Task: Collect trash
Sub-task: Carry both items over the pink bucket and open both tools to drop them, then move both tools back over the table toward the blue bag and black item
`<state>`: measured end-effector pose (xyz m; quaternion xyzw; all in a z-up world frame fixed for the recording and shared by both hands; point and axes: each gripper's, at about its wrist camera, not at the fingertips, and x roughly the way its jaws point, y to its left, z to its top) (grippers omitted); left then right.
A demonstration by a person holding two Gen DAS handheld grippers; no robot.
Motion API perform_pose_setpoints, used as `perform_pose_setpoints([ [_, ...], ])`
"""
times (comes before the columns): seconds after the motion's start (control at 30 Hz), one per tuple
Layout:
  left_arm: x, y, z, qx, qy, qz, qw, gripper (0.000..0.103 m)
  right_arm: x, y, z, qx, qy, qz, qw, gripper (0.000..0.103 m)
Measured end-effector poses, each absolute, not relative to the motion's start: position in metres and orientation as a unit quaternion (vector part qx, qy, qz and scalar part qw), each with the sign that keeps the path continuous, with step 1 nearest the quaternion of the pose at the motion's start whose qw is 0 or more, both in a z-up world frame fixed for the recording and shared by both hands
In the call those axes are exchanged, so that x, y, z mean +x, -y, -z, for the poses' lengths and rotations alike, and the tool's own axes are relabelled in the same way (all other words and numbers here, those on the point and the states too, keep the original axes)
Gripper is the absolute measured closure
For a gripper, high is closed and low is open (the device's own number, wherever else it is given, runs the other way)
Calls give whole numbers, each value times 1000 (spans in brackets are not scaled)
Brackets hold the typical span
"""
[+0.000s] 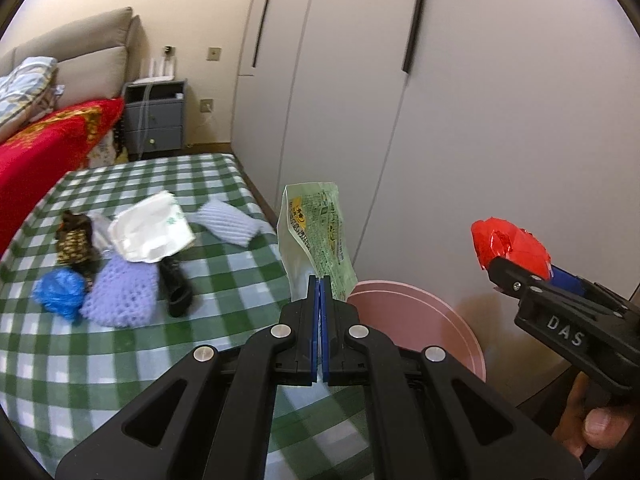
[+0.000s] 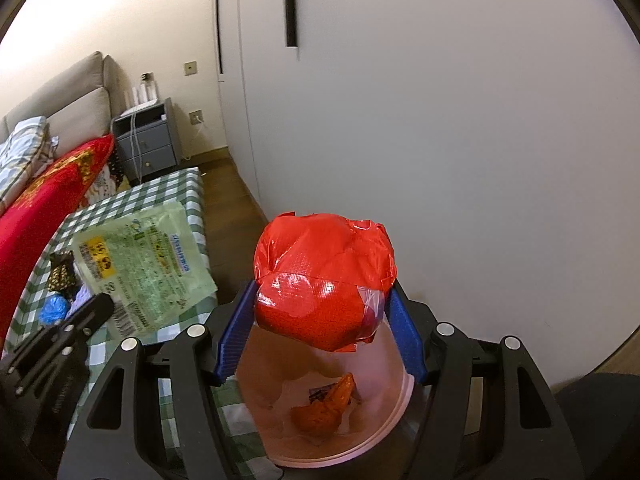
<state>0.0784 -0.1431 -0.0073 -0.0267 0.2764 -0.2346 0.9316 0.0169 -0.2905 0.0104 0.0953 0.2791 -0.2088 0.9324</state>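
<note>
The right gripper (image 2: 320,312) pinches a crumpled red wrapper (image 2: 324,280) right above the pink bin (image 2: 394,420). Only this view shows orange trash (image 2: 326,406) inside the bin. The left gripper (image 1: 320,284) is pressed together on a green packet (image 1: 320,232). Only its view shows more trash, like a purple foam net (image 1: 120,296), on the checked surface (image 1: 100,360).

**Checked bed, scattered litter**

I see a bed (image 1: 224,184) under a green-and-white checked cover. On it lie a white packet (image 1: 150,232), a pale ribbed foam sleeve (image 1: 228,222), a purple knitted piece (image 1: 120,294), a blue crumpled bag (image 1: 60,292), a dark patterned wrapper (image 1: 74,242) and a black object (image 1: 176,286).
</note>
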Motion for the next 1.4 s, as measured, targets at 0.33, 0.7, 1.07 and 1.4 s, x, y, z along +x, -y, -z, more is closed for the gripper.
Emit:
perform_pose_setpoints([
  [0.33,94,187,27,-21,-306,270,913,103,24,307,-4,116,-283,233,923,40],
  [0.7,111,202,50,-38,-353,284,891,99,33,318,2,132,-291,257,912,22],
  [1.07,104,181,40,-52,-340,263,902,99,29,309,-3,125,-281,241,920,23],
  [1.4,97,127,30,-68,-319,217,920,99,29,282,-8,114,-261,189,940,36],
])
